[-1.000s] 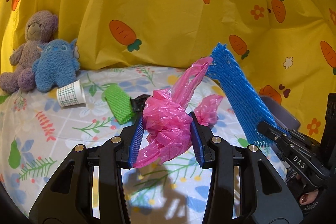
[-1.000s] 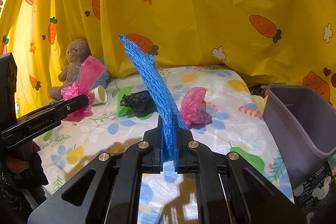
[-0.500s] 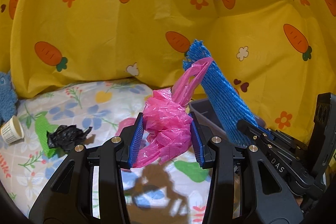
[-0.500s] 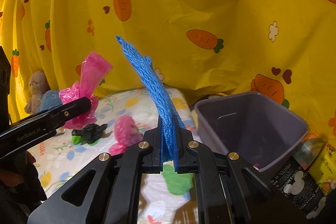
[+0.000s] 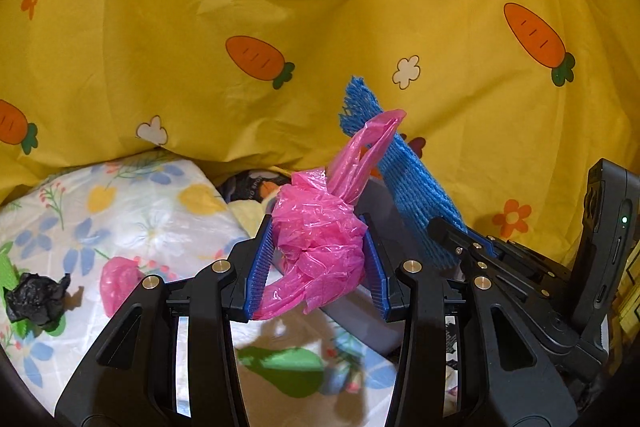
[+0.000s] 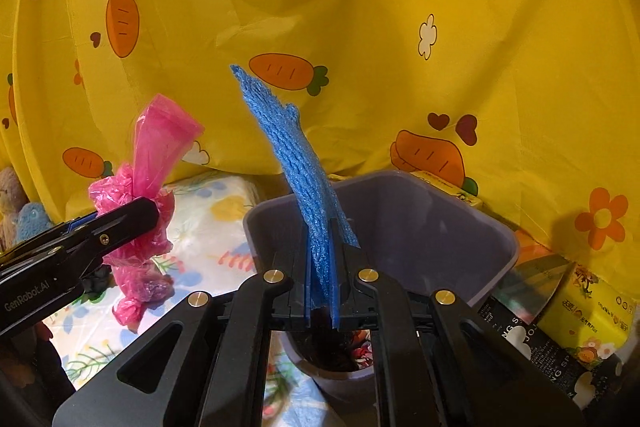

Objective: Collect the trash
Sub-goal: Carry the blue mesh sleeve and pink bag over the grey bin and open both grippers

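My left gripper (image 5: 318,267) is shut on a crumpled pink plastic bag (image 5: 320,247) and holds it in the air beside the grey bin (image 5: 376,211). It also shows in the right wrist view (image 6: 136,223). My right gripper (image 6: 322,291) is shut on a blue foam net (image 6: 296,167) and holds it upright over the near rim of the grey bin (image 6: 440,227). The net also shows in the left wrist view (image 5: 404,179). Dark trash lies at the bin's bottom.
A second pink bag (image 5: 116,281) and a black crumpled bag (image 5: 36,301) lie on the floral sheet (image 5: 120,211). Yellow carrot curtain (image 6: 360,27) hangs behind. A yellow tissue pack (image 6: 588,311) and a dark packet (image 6: 532,331) sit right of the bin. Plush toys (image 6: 20,215) stand far left.
Both grippers have swung right toward the bin with their loads. The bin now sits right under the right gripper, and the plush toys and paper cup have left the left view.
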`<state>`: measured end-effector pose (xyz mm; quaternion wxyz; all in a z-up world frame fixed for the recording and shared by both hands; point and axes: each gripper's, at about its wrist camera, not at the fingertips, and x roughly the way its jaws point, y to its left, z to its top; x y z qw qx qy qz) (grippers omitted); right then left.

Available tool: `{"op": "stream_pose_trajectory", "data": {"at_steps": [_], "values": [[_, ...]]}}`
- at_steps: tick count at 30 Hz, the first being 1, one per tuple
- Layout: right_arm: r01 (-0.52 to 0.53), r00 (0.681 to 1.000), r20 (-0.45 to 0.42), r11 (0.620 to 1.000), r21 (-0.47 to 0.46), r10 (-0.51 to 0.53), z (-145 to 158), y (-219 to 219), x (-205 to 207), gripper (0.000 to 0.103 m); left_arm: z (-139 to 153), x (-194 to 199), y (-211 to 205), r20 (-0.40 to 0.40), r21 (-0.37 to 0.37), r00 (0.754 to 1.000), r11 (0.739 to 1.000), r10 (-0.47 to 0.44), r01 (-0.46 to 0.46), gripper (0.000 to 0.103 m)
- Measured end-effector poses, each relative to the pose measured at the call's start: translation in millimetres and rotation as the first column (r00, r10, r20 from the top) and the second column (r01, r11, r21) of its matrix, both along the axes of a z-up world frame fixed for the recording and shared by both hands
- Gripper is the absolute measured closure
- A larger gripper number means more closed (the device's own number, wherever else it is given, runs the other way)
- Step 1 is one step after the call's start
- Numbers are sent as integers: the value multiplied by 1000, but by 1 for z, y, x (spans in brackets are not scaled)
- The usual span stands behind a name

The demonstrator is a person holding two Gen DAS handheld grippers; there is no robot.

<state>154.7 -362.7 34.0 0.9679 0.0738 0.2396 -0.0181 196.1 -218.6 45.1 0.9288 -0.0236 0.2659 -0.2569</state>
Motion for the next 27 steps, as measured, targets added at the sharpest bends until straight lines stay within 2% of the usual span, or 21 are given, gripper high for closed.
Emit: {"op": "stream_pose_trajectory", "data": {"at_steps": [6,27], "values": [[23,999,-23,1000,6,-22,-6,-12,6,95,-9,12,-17,-22,-18,999,999,-42,42,62],[41,998,-57,999,24,-40,-12,-23,11,95,-27,28,-42,-65,-18,995,997,-75,74,61]]}}
